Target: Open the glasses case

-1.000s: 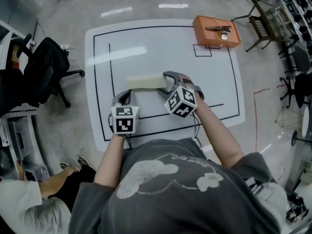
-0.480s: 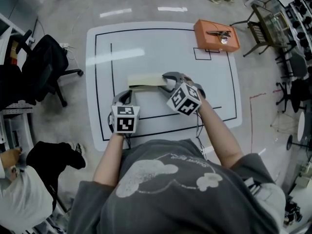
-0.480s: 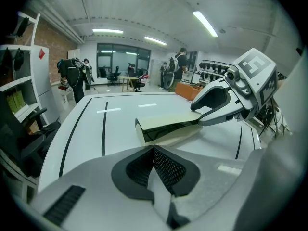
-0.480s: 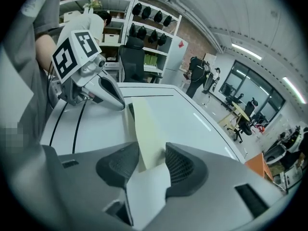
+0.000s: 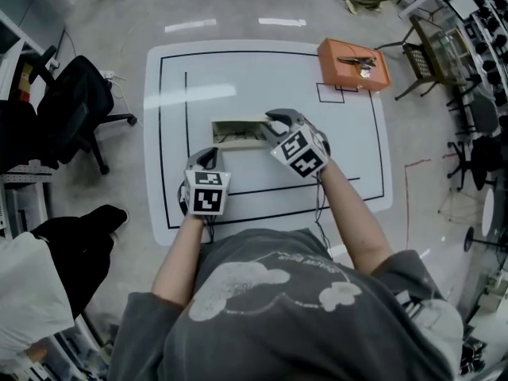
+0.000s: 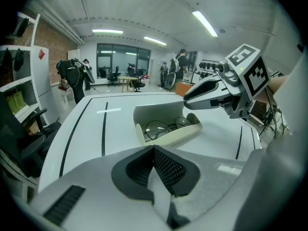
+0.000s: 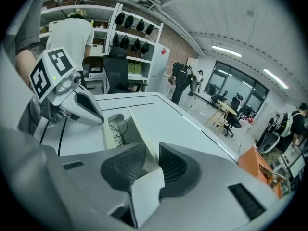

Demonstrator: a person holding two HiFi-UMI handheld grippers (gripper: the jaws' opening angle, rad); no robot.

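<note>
The cream glasses case (image 5: 238, 133) lies mid-table with its lid raised. In the left gripper view the case (image 6: 166, 129) shows thin wire glasses (image 6: 163, 125) inside. My right gripper (image 5: 270, 125) is at the case's right end, its jaws closing, with the thin lid edge (image 7: 139, 124) pinched between the pads. My left gripper (image 5: 205, 155) rests just in front of the case's left end, apart from it. Its jaws (image 6: 155, 150) are shut with nothing between them. From the right gripper view, the left gripper (image 7: 96, 117) points at the case's far end.
The white table (image 5: 190, 86) carries black border lines. An orange box (image 5: 353, 63) with a metal item on top sits at the far right corner. A black office chair (image 5: 71, 109) and a person in white (image 5: 32, 292) are left of the table.
The case lid has swung up from flat, so the inside now shows. My right gripper has closed on the lid and moved up and away with it. The left gripper stayed put.
</note>
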